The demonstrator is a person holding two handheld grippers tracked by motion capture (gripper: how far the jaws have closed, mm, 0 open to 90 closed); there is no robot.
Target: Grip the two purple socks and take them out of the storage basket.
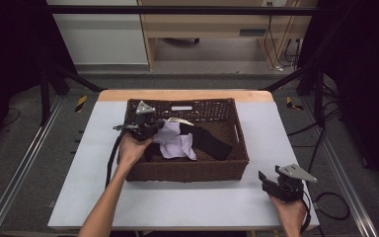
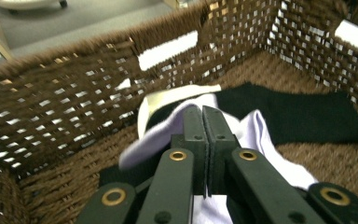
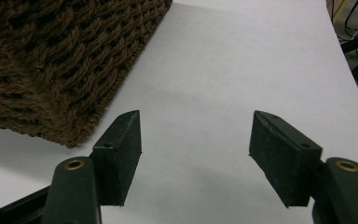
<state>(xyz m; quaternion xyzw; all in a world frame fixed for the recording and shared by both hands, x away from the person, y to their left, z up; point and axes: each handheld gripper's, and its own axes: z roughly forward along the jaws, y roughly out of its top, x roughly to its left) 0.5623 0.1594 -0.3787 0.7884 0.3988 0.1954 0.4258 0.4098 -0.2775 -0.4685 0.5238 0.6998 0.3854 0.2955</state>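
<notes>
Already inside the basket [image 1: 187,170], left gripper [image 1: 154,127] has its jaws pressed together on the pale lavender cloth [image 1: 177,144].

Cloth sits at the basket's left-middle, draped over a black garment [image 1: 212,142] whose long axis runs out to the right toward the far wall; in the left gripper view the jaws meet right at the cloth's raised fold [image 2: 186,112]. Right gripper [image 1: 271,183] hangs well apart over the white table [image 1: 202,202] off the basket's right near corner, jaws spread wide, empty. Left hand is clearly nearer; any lift probably goes straight up.

High view: above near edge, facing forward-down.
Left gripper view: close, inside basket [image 2: 74,93].
Right gripper view: close over table [image 3: 242,70].
Shared: basket [image 1: 187,170].
</notes>
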